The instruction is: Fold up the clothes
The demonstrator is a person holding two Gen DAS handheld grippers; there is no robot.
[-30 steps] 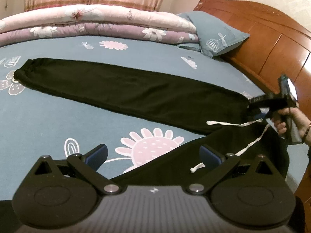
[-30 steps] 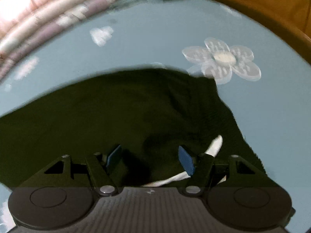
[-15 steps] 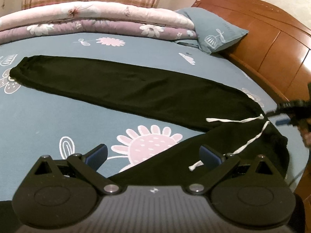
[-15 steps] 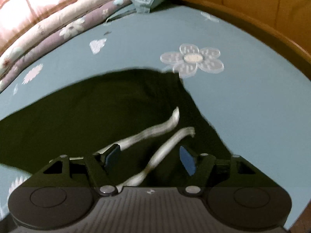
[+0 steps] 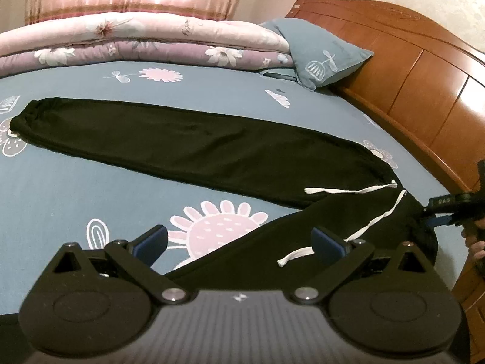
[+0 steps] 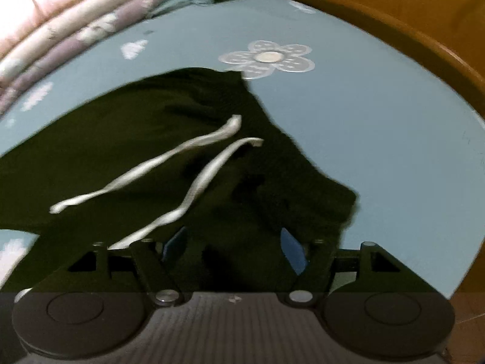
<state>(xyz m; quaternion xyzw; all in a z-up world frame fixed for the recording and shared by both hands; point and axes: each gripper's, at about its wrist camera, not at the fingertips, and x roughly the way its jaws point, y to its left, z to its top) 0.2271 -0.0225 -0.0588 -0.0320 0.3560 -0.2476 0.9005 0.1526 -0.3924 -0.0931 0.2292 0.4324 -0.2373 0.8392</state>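
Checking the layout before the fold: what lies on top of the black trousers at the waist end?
Two white drawstring ends lie loose across the black trousers. Where they enter the waistband is hidden in dark fabric.

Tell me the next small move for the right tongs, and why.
Probably lower the right tongs onto the waistband edge of the black fabric trousers and close: they stand open with nothing gripped, and the near leg still lies splayed from the far one.

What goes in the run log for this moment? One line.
stage: pre-fold | black trousers: spread on bed | left gripper: open, empty | right gripper: open, at waistband
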